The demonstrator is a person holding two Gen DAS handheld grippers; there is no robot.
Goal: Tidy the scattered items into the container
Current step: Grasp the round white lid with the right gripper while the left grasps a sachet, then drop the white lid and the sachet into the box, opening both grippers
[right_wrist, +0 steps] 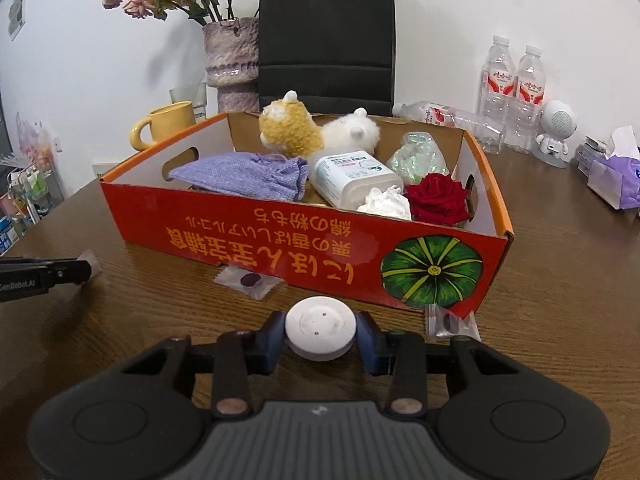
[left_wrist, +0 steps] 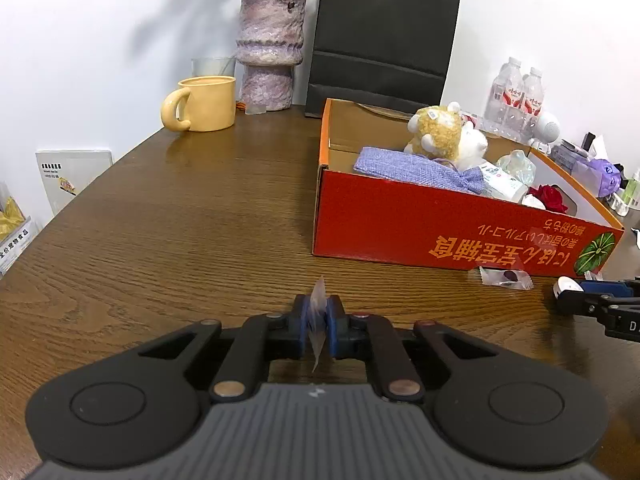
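The red cardboard box [left_wrist: 440, 224] stands on the wooden table and also shows in the right wrist view [right_wrist: 248, 232]. It holds a plush toy [right_wrist: 296, 128], a purple cloth pouch [right_wrist: 244, 174], a white bottle [right_wrist: 352, 178] and a red rose [right_wrist: 438, 198]. My left gripper [left_wrist: 319, 320] is shut on a clear plastic packet [left_wrist: 319, 300] just above the table, left of the box. My right gripper [right_wrist: 320, 330] is shut on a white round disc [right_wrist: 320, 326] in front of the box. Two clear packets with dark contents [right_wrist: 250, 282] [right_wrist: 450, 324] lie by the box front.
A yellow mug [left_wrist: 206, 104], a purple vase [left_wrist: 268, 48] and a black paper bag [left_wrist: 380, 40] stand at the back. Water bottles [right_wrist: 512, 92], a white robot figure [right_wrist: 556, 132] and a tissue box [right_wrist: 616, 176] stand to the right. The table's left edge is near.
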